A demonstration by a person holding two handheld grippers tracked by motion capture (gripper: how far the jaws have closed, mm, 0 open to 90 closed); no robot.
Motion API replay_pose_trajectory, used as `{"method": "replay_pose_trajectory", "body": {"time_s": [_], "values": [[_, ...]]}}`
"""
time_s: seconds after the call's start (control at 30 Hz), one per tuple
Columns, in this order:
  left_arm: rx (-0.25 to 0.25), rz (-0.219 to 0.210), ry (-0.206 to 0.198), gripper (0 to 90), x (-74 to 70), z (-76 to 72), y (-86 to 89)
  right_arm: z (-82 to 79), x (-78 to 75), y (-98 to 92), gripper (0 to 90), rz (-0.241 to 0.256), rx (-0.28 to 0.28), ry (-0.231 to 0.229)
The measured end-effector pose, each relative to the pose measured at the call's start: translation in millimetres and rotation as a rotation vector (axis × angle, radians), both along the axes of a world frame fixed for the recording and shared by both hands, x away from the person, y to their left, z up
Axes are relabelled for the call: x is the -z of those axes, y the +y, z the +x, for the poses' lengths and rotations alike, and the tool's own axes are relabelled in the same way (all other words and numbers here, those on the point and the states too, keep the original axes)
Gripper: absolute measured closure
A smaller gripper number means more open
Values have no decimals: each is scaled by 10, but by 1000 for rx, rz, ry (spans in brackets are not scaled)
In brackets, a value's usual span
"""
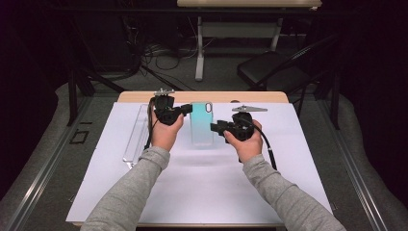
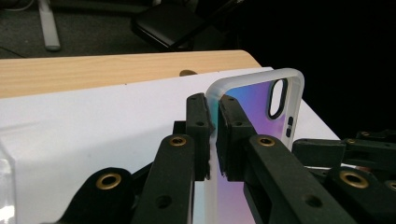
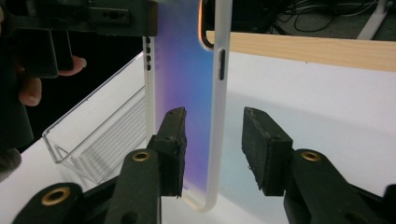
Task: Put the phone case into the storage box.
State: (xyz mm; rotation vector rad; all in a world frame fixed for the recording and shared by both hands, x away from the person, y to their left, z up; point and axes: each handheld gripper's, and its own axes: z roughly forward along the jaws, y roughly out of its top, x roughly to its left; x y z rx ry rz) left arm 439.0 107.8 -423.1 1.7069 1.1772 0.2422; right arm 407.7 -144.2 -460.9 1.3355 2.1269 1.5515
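A phone case [image 1: 202, 126] with a teal-to-purple back and a frosted white rim is held over the white sheet [image 1: 202, 183] at the table's middle back. My left gripper [image 1: 185, 110] is shut on its rim near the camera-hole corner; in the left gripper view both pads [image 2: 200, 122] pinch the white rim of the case [image 2: 254, 100]. My right gripper [image 1: 215, 127] stands open at the case's opposite long side. In the right gripper view, the right gripper [image 3: 212, 149] straddles the rim of the case [image 3: 184, 70], and the right pad [image 3: 264, 140] stays clear of it.
A clear plastic tray [image 1: 137, 134] lies along the left side of the sheet, close to the left hand; it is seen again in the right gripper view [image 3: 93, 135]. The wooden table edge [image 1: 202, 96] runs behind. A black chair [image 1: 269, 70] stands beyond the table.
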Motion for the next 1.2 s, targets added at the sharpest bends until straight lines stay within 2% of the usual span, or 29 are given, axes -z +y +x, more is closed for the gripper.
{"method": "replay_pose_trajectory", "body": {"time_s": [0.17, 0.43, 0.73, 1.0, 1.2], "values": [[-14, 2, -14, 845, -20, 10, 54, -11, -11, -2, 567, -19, -9, -25], [-32, 2, -27, 845, -42, 26, 126, -41, -25, 14, 528, -46, -23, -32], [-55, -1, -35, 845, -64, 52, 216, -43, -14, 23, 502, -85, -32, -24], [-74, 4, -42, 845, -94, 67, 300, -32, -6, 17, 493, -67, -47, -6], [-89, 5, -48, 845, -117, 80, 375, -31, -8, 18, 493, -100, -64, -12]]}}
